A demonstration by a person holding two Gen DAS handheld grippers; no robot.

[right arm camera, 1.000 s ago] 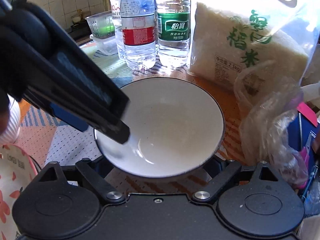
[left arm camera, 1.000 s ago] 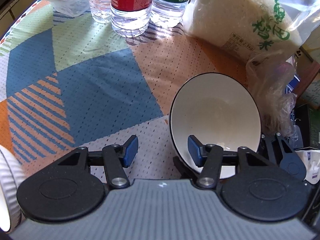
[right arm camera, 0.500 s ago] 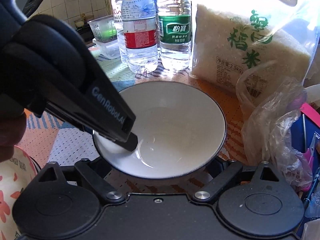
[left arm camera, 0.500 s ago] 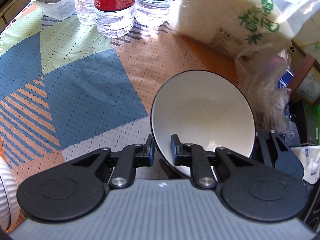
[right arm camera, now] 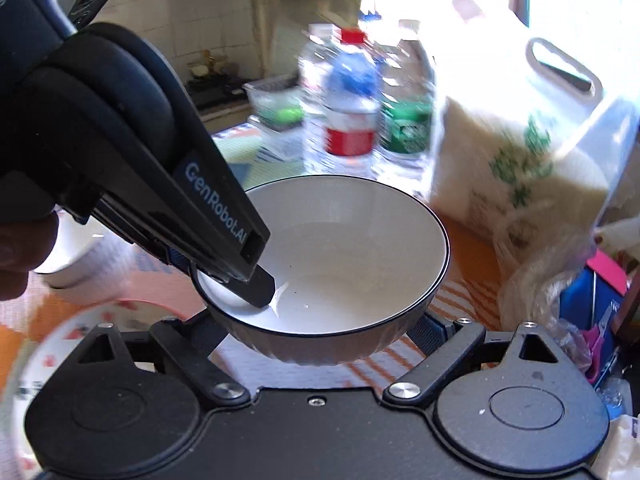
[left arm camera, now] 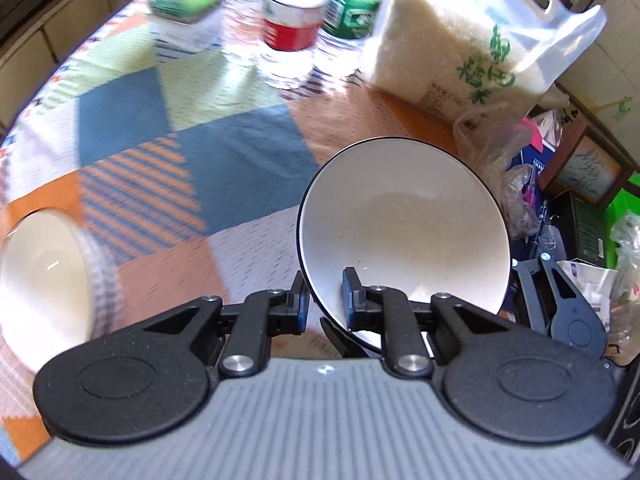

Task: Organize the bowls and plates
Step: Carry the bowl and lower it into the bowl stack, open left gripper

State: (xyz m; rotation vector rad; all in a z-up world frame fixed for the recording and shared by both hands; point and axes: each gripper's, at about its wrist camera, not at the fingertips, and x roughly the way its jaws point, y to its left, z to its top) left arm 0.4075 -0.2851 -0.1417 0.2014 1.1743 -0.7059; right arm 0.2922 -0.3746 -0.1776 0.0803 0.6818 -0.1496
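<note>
Bowl (left arm camera: 404,224) rim pinched by left gripper (left arm camera: 324,306) fingers at 7 o'clock; right gripper (right arm camera: 316,330) fingers spread wide, flanking bowl base.

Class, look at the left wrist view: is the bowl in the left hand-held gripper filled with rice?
No: the bowl clamped by its rim in the left hand-held gripper shows a bare white inside, with nothing in it.
</note>
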